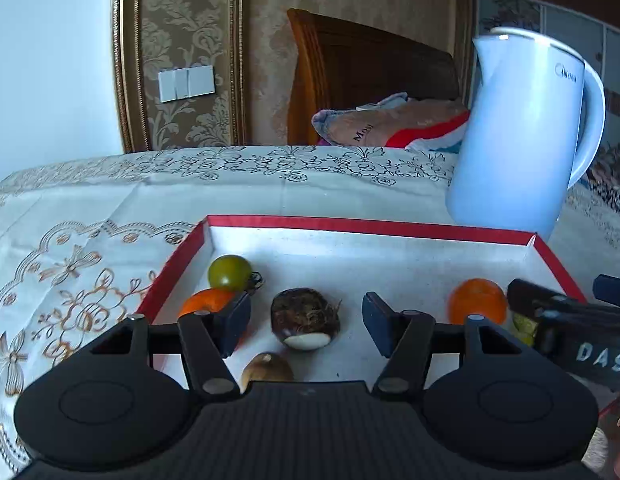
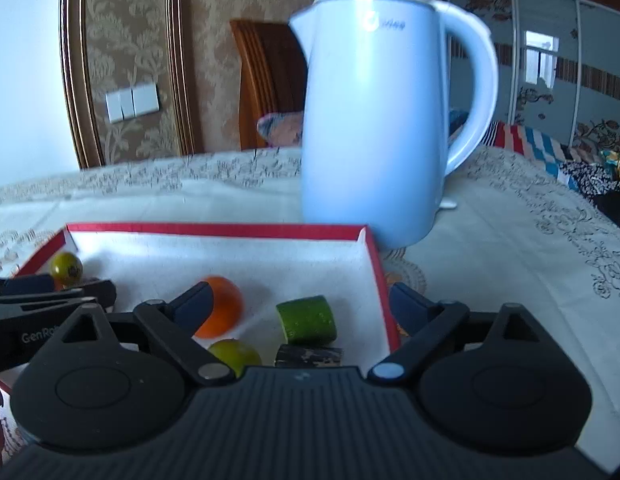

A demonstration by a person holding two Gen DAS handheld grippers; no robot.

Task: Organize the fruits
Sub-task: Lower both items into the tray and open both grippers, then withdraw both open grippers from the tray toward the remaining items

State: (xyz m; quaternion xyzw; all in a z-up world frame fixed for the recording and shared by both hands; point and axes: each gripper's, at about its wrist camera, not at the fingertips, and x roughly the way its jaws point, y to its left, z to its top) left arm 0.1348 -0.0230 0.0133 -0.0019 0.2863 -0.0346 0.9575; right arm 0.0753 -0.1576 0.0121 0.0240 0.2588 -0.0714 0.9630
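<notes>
Right now the left hand-held gripper (image 1: pixel 306 326) hangs open around the taro (image 1: pixel 305 318) in the red-rimmed box (image 1: pixel 365 225); the right hand-held gripper (image 2: pixel 302 308), also open, hovers over the cucumber piece (image 2: pixel 306 320). Taro looks firm, hairy, rollable: grip its middle. Oranges (image 1: pixel 477 301) crowd nearby; a kettle (image 1: pixel 521 128) stands behind.

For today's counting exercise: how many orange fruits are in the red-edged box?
2: one orange fruit at the box's left, behind the left tool's finger, another near the right side. More may be hidden behind the tools.
</notes>
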